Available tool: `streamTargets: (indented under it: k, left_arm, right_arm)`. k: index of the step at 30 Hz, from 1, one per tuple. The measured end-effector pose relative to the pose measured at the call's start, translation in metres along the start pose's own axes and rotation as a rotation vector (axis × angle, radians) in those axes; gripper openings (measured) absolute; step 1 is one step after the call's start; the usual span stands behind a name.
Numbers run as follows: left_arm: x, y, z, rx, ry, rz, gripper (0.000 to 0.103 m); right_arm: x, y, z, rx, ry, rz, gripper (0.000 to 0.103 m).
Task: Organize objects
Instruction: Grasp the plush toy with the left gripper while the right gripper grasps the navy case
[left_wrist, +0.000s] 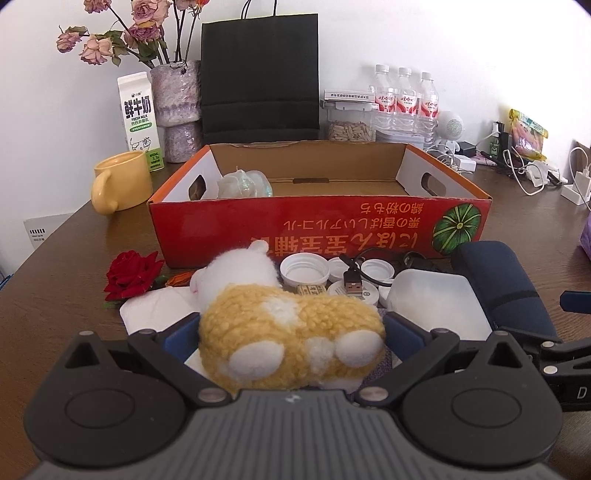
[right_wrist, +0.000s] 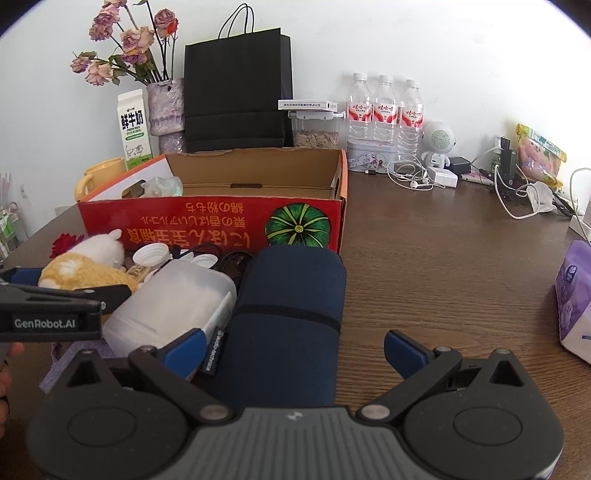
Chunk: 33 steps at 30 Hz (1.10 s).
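— Plush toy (left_wrist: 291, 332): where is it seen?
— It is seen low in the middle of the left wrist view, lying on white paper (left_wrist: 155, 310) on the table (left_wrist: 66, 280), just in front of the red box (left_wrist: 317, 225). It is flanked by the blue fingers (left_wrist: 177, 332) of the left claw (left_wrist: 291, 334), which are pressed against its yellow sides, so the toy is gripped.
— And the right claw (right_wrist: 293, 350)?
— It is held wide apart at the bottom of the right wrist view. A dark blue roll (right_wrist: 291, 314) is straddled by it, though no contact with the fingers can be made out.
— What else is found near the toy?
— White bottle caps (left_wrist: 304, 269), a USB plug (left_wrist: 352, 286) and a white plastic container (left_wrist: 436, 302) are seen just beyond it, at middle right. A red rose (left_wrist: 131, 275) is laid at middle left.
— Is anything kept in the box?
— A crumpled clear wrapper (left_wrist: 242, 182) is seen in its left corner.
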<state>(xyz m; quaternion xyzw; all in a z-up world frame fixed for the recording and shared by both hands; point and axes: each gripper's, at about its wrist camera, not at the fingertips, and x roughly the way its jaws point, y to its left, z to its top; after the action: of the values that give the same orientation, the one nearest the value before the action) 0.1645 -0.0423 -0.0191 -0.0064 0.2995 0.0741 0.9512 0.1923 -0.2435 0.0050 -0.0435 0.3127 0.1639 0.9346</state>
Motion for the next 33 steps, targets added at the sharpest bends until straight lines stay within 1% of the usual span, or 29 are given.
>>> streamTargets:
  k: [12, 16, 17, 19, 23, 24, 33]
  left_arm:
    - [0.003, -0.001, -0.003, -0.01, -0.027, 0.024, 0.103]
    - [0.004, 0.0, -0.003, -0.014, -0.024, 0.018, 0.103]
    - [0.004, 0.0, -0.003, -0.014, -0.024, 0.016, 0.103]
    - [0.003, 0.0, -0.003, -0.011, -0.025, 0.01, 0.102]
    - [0.003, 0.001, -0.004, -0.008, -0.026, 0.001, 0.101]
    - [0.003, 0.001, -0.004, -0.007, -0.027, 0.0, 0.101]
    - [0.002, 0.003, -0.005, -0.008, -0.031, -0.009, 0.1]
  right_arm:
    - [0.019, 0.003, -0.001, 0.003, 0.032, -0.015, 0.103]
    - [0.022, 0.001, 0.0, 0.012, 0.033, -0.015, 0.102]
    - [0.023, 0.001, -0.001, 0.012, 0.035, -0.015, 0.101]
    - [0.025, 0.001, -0.001, 0.013, 0.04, 0.003, 0.093]
    - [0.024, 0.002, -0.002, 0.012, 0.041, 0.04, 0.082]
    - [0.023, 0.003, -0.002, 0.01, 0.037, 0.048, 0.078]
    - [0.021, 0.004, -0.003, 0.003, 0.018, 0.051, 0.07]
